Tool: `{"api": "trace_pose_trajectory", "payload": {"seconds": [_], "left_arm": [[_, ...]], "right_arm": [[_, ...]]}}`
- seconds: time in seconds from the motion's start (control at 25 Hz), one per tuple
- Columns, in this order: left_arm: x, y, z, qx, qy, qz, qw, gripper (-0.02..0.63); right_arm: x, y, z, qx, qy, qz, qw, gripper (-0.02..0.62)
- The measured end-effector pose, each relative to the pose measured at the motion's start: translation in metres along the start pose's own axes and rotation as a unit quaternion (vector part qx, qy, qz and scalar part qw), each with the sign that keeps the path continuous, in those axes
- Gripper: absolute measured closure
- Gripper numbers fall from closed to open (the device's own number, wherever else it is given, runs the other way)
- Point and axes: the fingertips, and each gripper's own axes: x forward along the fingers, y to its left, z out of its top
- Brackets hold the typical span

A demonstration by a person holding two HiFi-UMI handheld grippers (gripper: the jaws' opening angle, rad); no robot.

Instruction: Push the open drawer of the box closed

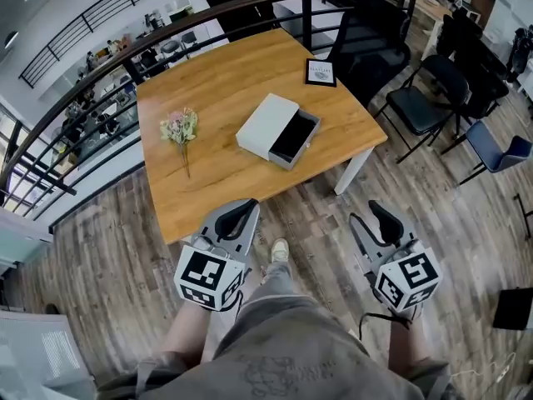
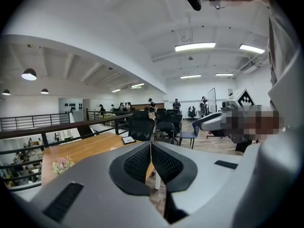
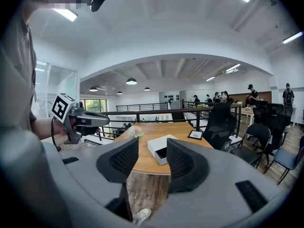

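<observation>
Right gripper view: right gripper (image 3: 152, 151) jaws apart, nothing in them. Through the gap, well off, sits the box (image 3: 158, 145) on the desk (image 3: 142, 167).

Left gripper (image 2: 151, 148) jaws pressed together, empty.

Head view: both grippers are low by the person's legs, well short of the desk. I'd call this pre-approach, with no contact yet.

The box is mid-desk. The drawer (image 1: 294, 137) sticks out of its right side, angled slightly near, dark inside showing. The box's long side runs near-left to far-right, and the drawer slides across that.

Next, likely: walk in, set the jaws on the drawer's outer wall and push left, slightly far. The box looks light, so maybe brace its left side.
</observation>
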Motion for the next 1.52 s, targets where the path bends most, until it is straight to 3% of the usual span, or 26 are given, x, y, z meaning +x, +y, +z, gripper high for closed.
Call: {"api": "trace_pose_trajectory", "payload": {"seconds": [0.44,0.6,0.72,0.92,1.08,1.52], "left_arm": [[0.092,0.072,-0.052,-0.022,0.084,-0.018,0.9961,0.584],[0.124,0.104,-0.075,-0.031,0.115,-0.016,0.9928,0.584],[0.148,0.117,-0.088,-0.051,0.119,-0.028,0.9912,0.584],[0.175,0.125,-0.123,-0.061,0.16,-0.053,0.9838,0.584],[0.187,0.134,-0.143,-0.051,0.196,-0.078,0.9761,0.584],[0.208,0.164,-0.181,-0.103,0.241,-0.047,0.964,0.585]], "right_arm": [[0.124,-0.063,-0.034,-0.003,0.107,-0.021,0.994,0.409],[0.175,-0.078,-0.047,-0.019,0.149,-0.018,0.989,0.441],[0.21,-0.088,-0.064,-0.027,0.186,-0.006,0.982,0.451],[0.248,-0.103,-0.1,-0.031,0.247,-0.005,0.968,0.451],[0.274,-0.111,-0.116,-0.024,0.286,-0.006,0.958,0.451],[0.318,-0.134,-0.161,-0.026,0.356,0.029,0.934,0.451]]}}
